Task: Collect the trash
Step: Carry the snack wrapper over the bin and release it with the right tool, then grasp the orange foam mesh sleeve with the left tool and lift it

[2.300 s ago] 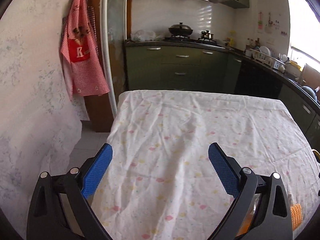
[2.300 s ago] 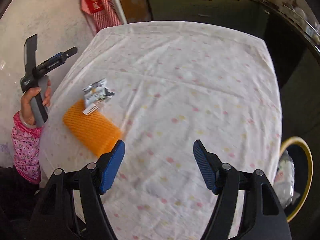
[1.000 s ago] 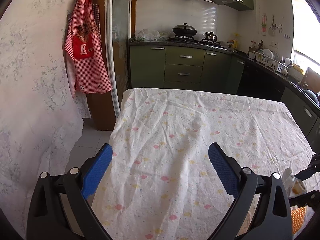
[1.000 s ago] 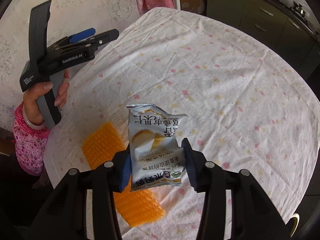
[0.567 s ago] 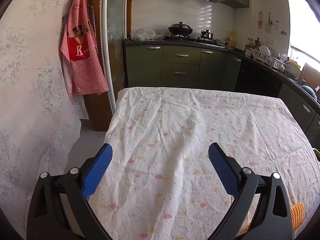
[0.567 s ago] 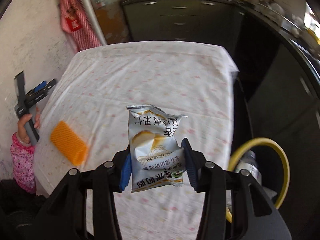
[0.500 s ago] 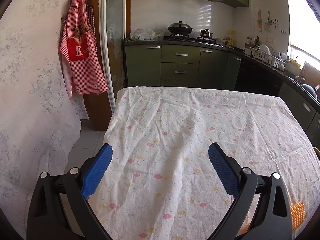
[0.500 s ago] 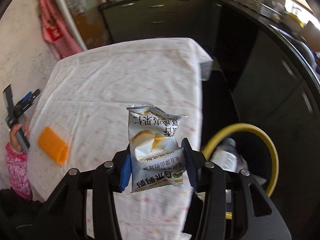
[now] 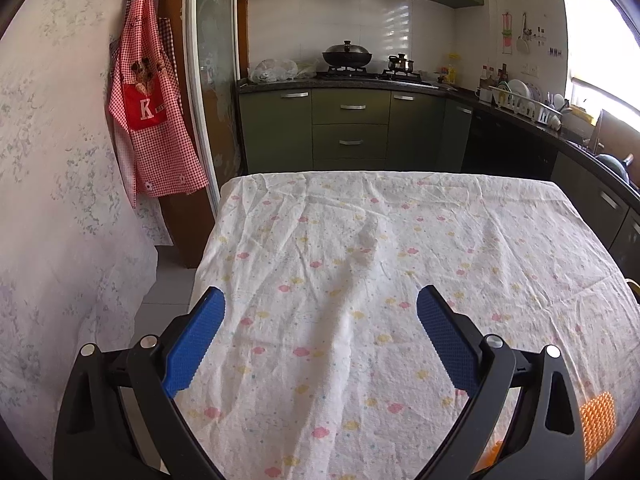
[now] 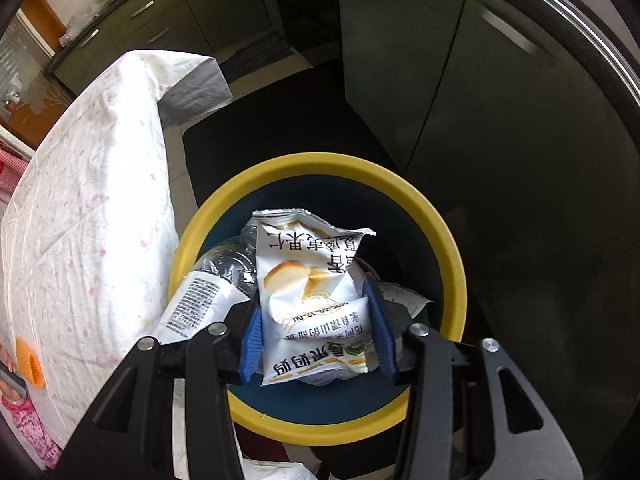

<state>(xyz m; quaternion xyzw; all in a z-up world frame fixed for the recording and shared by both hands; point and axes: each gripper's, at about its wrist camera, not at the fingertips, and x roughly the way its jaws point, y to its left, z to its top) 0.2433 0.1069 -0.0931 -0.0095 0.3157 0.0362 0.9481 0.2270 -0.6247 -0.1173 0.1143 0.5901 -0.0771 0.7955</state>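
The right gripper point(image 10: 314, 334) is squeezing a white snack wrapper point(image 10: 310, 292) between its two blue pads, and it points down over the trash bin point(image 10: 452, 256) with the yellow rim. The bin stands on the floor just beside the table's side edge. Inside it I can see a clear plastic bottle point(image 10: 208, 284) and some other crumpled trash under the wrapper. So the step right now looks like the drop: the wrapper hangs right over the bin's open mouth. I think the next move is just to let the pads spread so the wrapper falls in. The left gripper point(image 9: 320, 312) is spread wide with nothing in it, and it waits over the near edge of the table, which has a white cloth point(image 9: 360, 264) with little pink and yellow spots. One more piece of trash is left: an orange foam net sleeve point(image 9: 598, 420) lies at the near right corner of the table. That one likely gets picked up after this.
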